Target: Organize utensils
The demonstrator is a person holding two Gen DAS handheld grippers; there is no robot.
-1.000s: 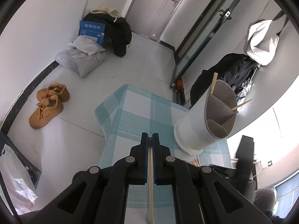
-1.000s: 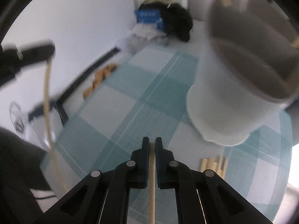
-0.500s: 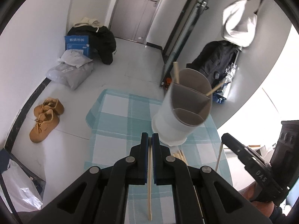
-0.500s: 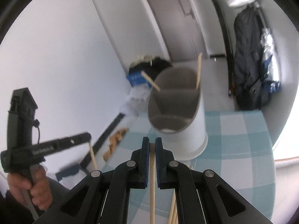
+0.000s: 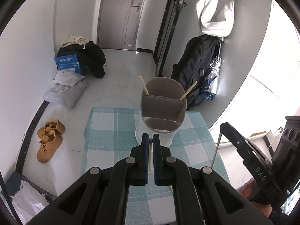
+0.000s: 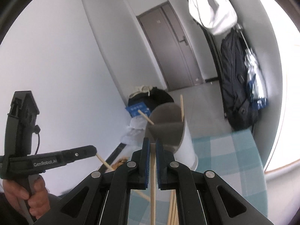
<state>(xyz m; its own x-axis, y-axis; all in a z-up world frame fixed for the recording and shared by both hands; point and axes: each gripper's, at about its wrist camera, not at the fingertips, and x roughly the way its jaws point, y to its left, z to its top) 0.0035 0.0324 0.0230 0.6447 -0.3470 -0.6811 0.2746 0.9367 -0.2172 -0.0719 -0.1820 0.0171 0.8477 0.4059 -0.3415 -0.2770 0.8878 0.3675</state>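
A table [image 5: 105,131] with a teal and white checked cloth [image 5: 191,150] fills the middle of the left wrist view, with a grey tiled floor [image 5: 120,71] and a grey door [image 5: 120,15] beyond it. A dark backpack [image 5: 196,65] leans against the wall to the right, under a white bag [image 5: 215,13] hanging above it. On the floor to the left lie a pile of dark clothes [image 5: 90,56], a blue box [image 5: 68,64], a grey sack [image 5: 65,93] and a pair of tan shoes [image 5: 48,140].

A white utensil holder [image 5: 163,112] with a grey divided inside stands upright on the cloth, near the far edge. 2 chopsticks already lean out of its far compartment, 1 to the left [image 5: 143,87] and 1 to the right [image 5: 188,92].

The left gripper [image 5: 150,140] hovers just in front of the holder, its blue-padded jaws clenched on a wooden chopstick [image 5: 149,157] that hangs down between them. The right gripper [image 6: 153,144] is likewise clamped on its own chopstick [image 6: 152,183], lined up with the holder's near rim. In the right wrist view, more loose chopsticks [image 6: 172,211] lie on the cloth below that gripper.
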